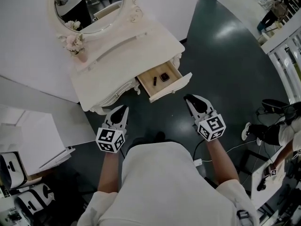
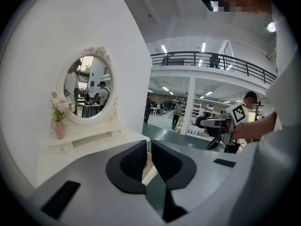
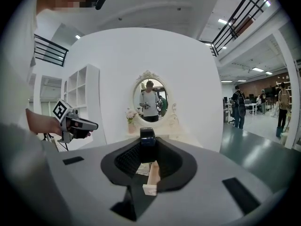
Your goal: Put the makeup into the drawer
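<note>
A white vanity table (image 1: 123, 45) has its drawer (image 1: 172, 88) pulled out; a dark square compact (image 1: 164, 76) and a slim dark stick (image 1: 154, 80) lie inside. My right gripper (image 1: 191, 100) hovers just right of the drawer's front, shut on a small black round makeup item (image 3: 147, 141). In the right gripper view the drawer's wooden edge (image 3: 154, 173) shows below the jaws. My left gripper (image 1: 122, 110) is below the table's front left, short of the drawer. Its jaws stand nearly together with nothing between them (image 2: 149, 150).
An oval mirror (image 1: 89, 4) and a small flower vase (image 1: 75, 45) stand on the vanity top. White furniture (image 1: 28, 140) sits at the lower left. Cables and a person's shoe (image 1: 246, 131) lie on the dark floor at right.
</note>
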The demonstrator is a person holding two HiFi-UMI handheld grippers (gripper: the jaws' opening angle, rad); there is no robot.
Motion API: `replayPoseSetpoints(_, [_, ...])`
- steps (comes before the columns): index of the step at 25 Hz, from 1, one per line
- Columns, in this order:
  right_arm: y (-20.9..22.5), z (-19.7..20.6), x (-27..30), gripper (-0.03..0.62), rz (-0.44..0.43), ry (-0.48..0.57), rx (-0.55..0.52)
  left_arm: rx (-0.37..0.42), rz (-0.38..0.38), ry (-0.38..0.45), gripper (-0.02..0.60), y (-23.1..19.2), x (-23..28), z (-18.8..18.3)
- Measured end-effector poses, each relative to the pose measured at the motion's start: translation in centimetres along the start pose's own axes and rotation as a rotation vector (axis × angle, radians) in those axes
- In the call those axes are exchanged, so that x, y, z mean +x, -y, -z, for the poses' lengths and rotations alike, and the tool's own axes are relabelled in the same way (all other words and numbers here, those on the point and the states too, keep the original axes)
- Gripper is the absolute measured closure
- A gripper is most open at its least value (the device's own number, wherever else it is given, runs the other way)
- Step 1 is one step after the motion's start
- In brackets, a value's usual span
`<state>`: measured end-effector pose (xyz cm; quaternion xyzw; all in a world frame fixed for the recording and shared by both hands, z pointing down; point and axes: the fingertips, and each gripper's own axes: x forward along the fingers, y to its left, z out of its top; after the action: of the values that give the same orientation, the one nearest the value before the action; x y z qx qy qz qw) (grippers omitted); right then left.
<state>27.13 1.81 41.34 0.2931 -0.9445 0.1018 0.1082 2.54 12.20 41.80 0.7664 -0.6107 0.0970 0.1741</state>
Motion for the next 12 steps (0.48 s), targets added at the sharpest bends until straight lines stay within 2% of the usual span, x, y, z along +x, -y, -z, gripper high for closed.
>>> replayPoseSetpoints(6, [0.7, 0.5, 1.9, 0.508, -0.025, -0.025, 0.008, -0.021, -0.017, -0.008, 0.541, -0.8, 0.9, 0.2])
replayPoseSetpoints(12, [1.4, 0.9, 4.5, 0.508, -0.029, -0.073, 0.016, -0.039, 0.003, -0.022, 0.541, -2.7, 3.3, 0.2])
